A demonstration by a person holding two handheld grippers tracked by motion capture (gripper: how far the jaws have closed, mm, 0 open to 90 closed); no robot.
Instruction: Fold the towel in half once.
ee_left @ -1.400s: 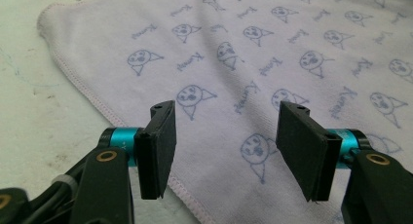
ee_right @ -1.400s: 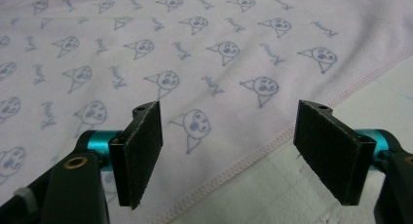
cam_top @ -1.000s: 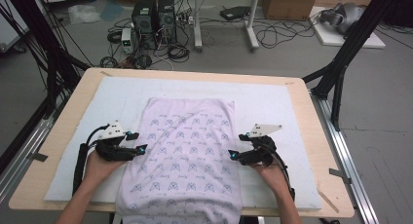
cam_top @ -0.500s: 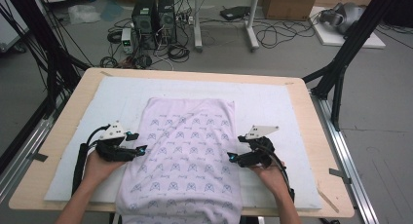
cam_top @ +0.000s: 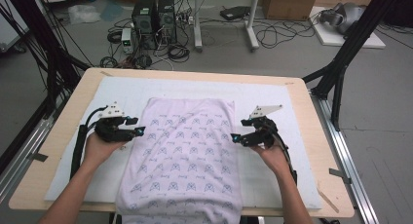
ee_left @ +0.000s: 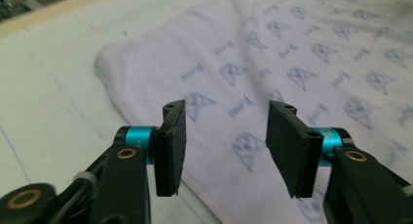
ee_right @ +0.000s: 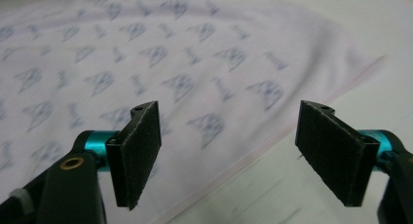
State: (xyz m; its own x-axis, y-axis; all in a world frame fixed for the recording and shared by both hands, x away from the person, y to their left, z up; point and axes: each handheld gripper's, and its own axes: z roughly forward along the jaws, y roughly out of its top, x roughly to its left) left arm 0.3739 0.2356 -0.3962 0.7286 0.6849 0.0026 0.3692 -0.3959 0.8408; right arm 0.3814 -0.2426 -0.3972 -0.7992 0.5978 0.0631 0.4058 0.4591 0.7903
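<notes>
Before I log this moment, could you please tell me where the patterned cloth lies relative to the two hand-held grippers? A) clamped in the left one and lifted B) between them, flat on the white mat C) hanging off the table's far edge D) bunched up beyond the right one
B: the patterned cloth lies flat on the white mat, with the left hand-held gripper at one long edge and the right hand-held gripper at the other, both open.

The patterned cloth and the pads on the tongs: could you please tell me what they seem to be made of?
Patterned cloth: likely soft knit cotton, matte, pale lilac; it drapes limp with a stitched hem. Pads on the tongs: probably black foam or rubber, going by their dull, grainy faces.
</notes>
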